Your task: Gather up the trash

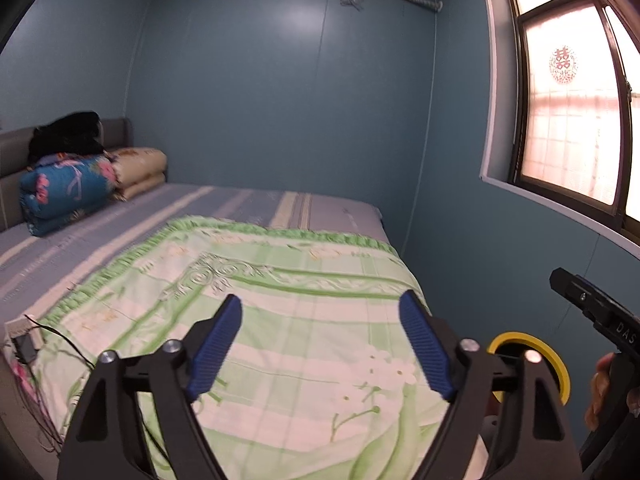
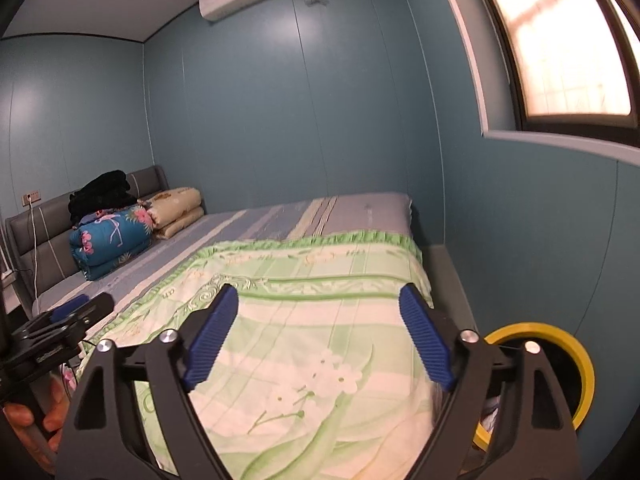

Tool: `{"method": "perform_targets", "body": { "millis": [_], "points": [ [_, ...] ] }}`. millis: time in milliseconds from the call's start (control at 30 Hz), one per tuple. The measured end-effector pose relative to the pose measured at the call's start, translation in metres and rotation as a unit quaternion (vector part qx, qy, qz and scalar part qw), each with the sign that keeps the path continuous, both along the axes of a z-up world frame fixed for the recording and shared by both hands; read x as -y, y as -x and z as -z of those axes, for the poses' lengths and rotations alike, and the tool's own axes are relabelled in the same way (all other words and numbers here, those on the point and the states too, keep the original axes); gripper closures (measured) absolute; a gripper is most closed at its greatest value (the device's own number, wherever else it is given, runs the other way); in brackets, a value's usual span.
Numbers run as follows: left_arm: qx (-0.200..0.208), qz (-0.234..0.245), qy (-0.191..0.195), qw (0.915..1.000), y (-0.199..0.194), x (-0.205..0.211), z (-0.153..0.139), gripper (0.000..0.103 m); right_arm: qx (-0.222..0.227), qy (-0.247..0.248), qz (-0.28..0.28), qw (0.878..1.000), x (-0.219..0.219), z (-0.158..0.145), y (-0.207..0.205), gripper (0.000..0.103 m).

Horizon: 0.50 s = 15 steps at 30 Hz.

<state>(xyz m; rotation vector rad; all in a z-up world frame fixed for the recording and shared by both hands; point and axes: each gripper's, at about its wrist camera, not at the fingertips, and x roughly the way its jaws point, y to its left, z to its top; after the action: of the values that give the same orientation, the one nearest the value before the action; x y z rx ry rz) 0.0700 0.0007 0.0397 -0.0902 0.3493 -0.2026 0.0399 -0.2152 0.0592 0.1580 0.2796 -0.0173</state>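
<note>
My left gripper [image 1: 320, 300] is open with nothing between its blue pads, held above the foot of a bed with a green floral blanket [image 1: 280, 320]. My right gripper [image 2: 319, 291] is open and empty too, over the same blanket [image 2: 304, 340]. A bin with a yellow rim [image 1: 520, 338] stands on the floor to the right of the bed, partly hidden behind the right finger in both views [image 2: 560, 330]. Something pale lies inside the bin. No loose trash shows on the bed.
Folded quilts [image 2: 116, 236] and a black garment [image 2: 100, 194] are stacked at the grey headboard [image 2: 36, 232]. A blue wall and window [image 1: 568, 120] close off the right side. A power strip and cables [image 1: 24, 338] lie at the bed's left edge. A hand [image 2: 24, 420] holds the left gripper's handle.
</note>
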Motion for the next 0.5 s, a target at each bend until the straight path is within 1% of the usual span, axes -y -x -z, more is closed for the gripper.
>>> {"method": "perform_targets", "body": {
  "millis": [100, 133, 233, 367, 500],
  "points": [
    [0.014, -0.006, 0.003, 0.9999, 0.011, -0.007, -0.004, 0.017, 0.015, 0.005, 0.017, 1.000, -0.009, -0.006, 0.007, 0.012],
    [0.021, -0.010, 0.001, 0.9997, 0.015, -0.009, -0.005, 0.014, 0.019, 0.005, 0.021, 1.000, -0.011, -0.006, 0.009, 0.011],
    [0.040, -0.022, -0.004, 0.9989, 0.028, -0.011, -0.005, 0.008, 0.028, 0.009, 0.027, 0.999, -0.015, -0.007, 0.015, 0.008],
    [0.050, -0.021, 0.006, 0.9985, 0.040, -0.013, -0.004, 0.008, 0.037, 0.017, 0.046, 0.998, -0.018, -0.002, 0.025, 0.008],
    [0.067, -0.026, 0.003, 0.9974, 0.054, -0.011, -0.004, 0.008, 0.044, 0.019, 0.057, 0.997, -0.021, 0.004, 0.032, 0.008]
  ]
}}
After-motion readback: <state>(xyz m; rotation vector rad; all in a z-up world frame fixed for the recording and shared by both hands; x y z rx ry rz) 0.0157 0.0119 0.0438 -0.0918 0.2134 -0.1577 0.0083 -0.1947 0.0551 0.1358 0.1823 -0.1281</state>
